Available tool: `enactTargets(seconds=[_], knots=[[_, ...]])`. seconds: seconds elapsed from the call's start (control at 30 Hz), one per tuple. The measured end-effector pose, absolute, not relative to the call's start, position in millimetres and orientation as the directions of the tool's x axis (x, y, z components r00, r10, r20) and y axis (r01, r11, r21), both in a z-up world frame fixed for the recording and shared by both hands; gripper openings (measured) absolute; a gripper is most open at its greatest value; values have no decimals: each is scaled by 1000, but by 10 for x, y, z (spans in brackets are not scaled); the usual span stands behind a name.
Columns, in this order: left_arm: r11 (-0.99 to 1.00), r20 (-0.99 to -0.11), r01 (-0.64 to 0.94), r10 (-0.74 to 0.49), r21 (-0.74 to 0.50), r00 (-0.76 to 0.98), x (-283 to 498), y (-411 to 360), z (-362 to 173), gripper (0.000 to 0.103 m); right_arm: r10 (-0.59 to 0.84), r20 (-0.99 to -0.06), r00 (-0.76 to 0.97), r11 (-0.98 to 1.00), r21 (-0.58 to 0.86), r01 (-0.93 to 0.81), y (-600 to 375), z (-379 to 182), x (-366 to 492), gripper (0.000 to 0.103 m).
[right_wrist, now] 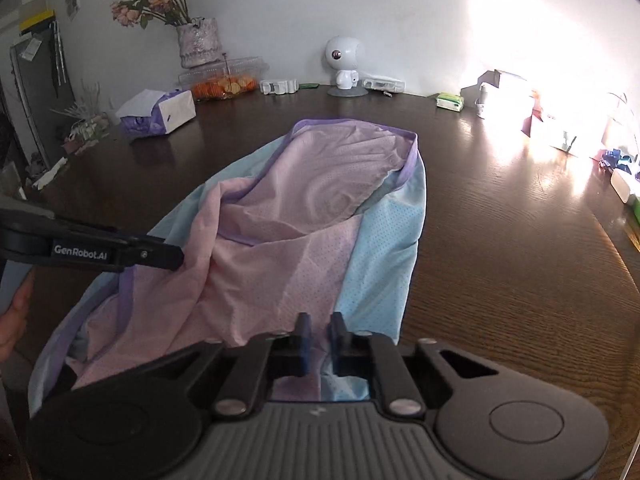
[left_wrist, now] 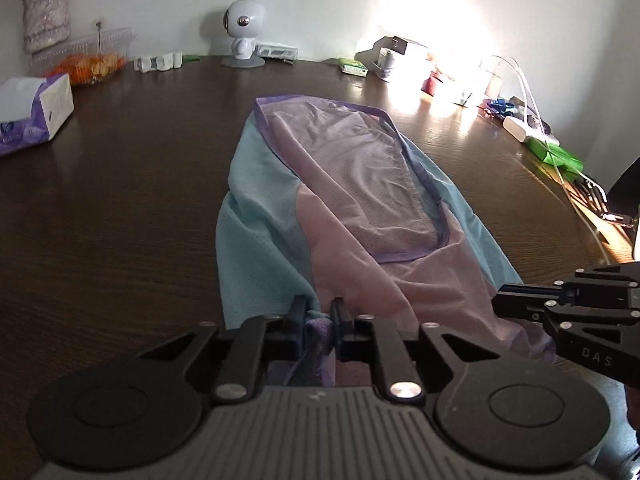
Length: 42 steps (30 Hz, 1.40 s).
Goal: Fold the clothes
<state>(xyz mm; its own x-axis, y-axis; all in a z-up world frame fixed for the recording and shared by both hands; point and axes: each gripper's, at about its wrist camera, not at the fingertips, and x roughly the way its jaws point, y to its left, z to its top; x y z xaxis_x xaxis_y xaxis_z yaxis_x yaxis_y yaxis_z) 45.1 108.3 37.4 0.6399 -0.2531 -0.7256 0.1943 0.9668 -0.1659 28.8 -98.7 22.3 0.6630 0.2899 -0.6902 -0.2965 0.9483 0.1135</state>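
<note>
A thin mesh garment (left_wrist: 352,184) in pink and light blue with purple trim lies lengthwise on the dark wooden table (left_wrist: 120,208); its sides are turned in over the middle. My left gripper (left_wrist: 318,314) is shut on the garment's near purple-trimmed edge. My right gripper (right_wrist: 320,330) is shut on the near edge too, where pink meets blue (right_wrist: 304,208). Each gripper shows in the other view: the right one (left_wrist: 500,304) at the garment's right, the left one (right_wrist: 176,258) at its left. The near cloth is raised off the table.
Along the far edge stand a tissue box (left_wrist: 32,112), a fruit tray (left_wrist: 88,60), a flower vase (right_wrist: 198,42), a white robot figure (left_wrist: 244,32) and small boxes (left_wrist: 396,56). Cables and a power strip (left_wrist: 528,128) lie at the right. A hand (right_wrist: 16,316) shows at left.
</note>
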Motion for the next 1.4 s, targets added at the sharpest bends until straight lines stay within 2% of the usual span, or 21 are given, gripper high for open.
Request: enactTargets(seconds=[0.2, 0.27, 0.3, 0.33, 0.4, 0.5, 0.53, 0.57, 0.6, 0.7, 0.83, 0.97, 1.0, 1.07, 1.1, 1.13, 1.2, 1.27, 1.3, 1.37, 1.4], knots=[[955, -686, 105, -273, -277, 674, 533, 1342, 487, 6, 303, -660, 687, 951, 165, -260, -1037, 267, 355, 0], [941, -705, 136, -324, -310, 631, 579, 1330, 493, 24, 306, -650, 695, 951, 182, -248, -1054, 282, 377, 6], [938, -705, 152, -335, -311, 625, 588, 1290, 496, 47, 308, -645, 699, 951, 191, -243, -1062, 289, 388, 15], [940, -700, 163, -331, -298, 633, 597, 1230, 492, 62, 310, -640, 704, 951, 200, -237, -1071, 297, 399, 37], [948, -701, 185, -316, -258, 639, 651, 1092, 471, 66, 312, -629, 712, 950, 217, -225, -1088, 312, 421, 56], [961, -730, 177, -277, -212, 625, 830, 924, 348, 57, 305, -638, 707, 952, 228, -206, -1059, 267, 519, 53], [968, -732, 173, -250, -181, 633, 864, 885, 329, 35, 300, -647, 701, 953, 227, -199, -1037, 235, 567, 38], [972, -735, 165, -234, -167, 636, 890, 881, 321, 22, 295, -656, 695, 955, 227, -192, -1014, 204, 615, 26], [975, -739, 158, -221, -156, 637, 916, 882, 314, 5, 290, -665, 688, 956, 226, -185, -992, 173, 663, 3], [962, -710, 131, -266, -241, 652, 950, 1053, 357, 3, 279, -660, 698, 959, 228, -168, -995, 184, 720, 0], [921, -639, 90, -330, -378, 695, 1025, 1331, 615, 3, 242, -553, 797, 966, 214, -146, -1078, 509, 676, 0], [915, -603, 57, -309, -400, 735, 1250, 1415, 724, 4, 206, -487, 849, 974, 187, -129, -1112, 760, 802, 0], [913, -610, 34, -299, -407, 734, 1331, 1433, 677, 10, 199, -489, 849, 976, 176, -127, -1107, 784, 877, 0], [911, -659, -8, -292, -412, 694, 1364, 1512, 574, 28, 232, -543, 807, 971, 183, -155, -1094, 732, 991, 8], [910, -683, -29, -289, -413, 671, 1375, 1553, 523, 34, 261, -569, 780, 965, 177, -194, -1070, 682, 983, 18], [907, -680, 0, -315, -420, 662, 1275, 1588, 526, 37, 291, -588, 754, 956, 167, -239, -1036, 620, 933, 40], [914, -667, 96, -357, -394, 654, 961, 1588, 577, 46, 323, -600, 732, 944, 153, -291, -1009, 490, 768, 64], [923, -664, 154, -363, -353, 654, 667, 1563, 599, 59, 305, -610, 732, 950, 141, -278, -1015, 368, 642, 65], [926, -662, 182, -366, -332, 654, 521, 1551, 610, 60, 301, -624, 721, 952, 151, -267, -1022, 309, 637, 65], [930, -686, 195, -362, -312, 631, 369, 1511, 560, 60, 305, -655, 691, 952, 180, -249, -1036, 192, 654, 42], [928, -691, 201, -369, -315, 622, 302, 1499, 527, 60, 297, -661, 689, 955, 186, -233, -1038, 172, 662, 0]])
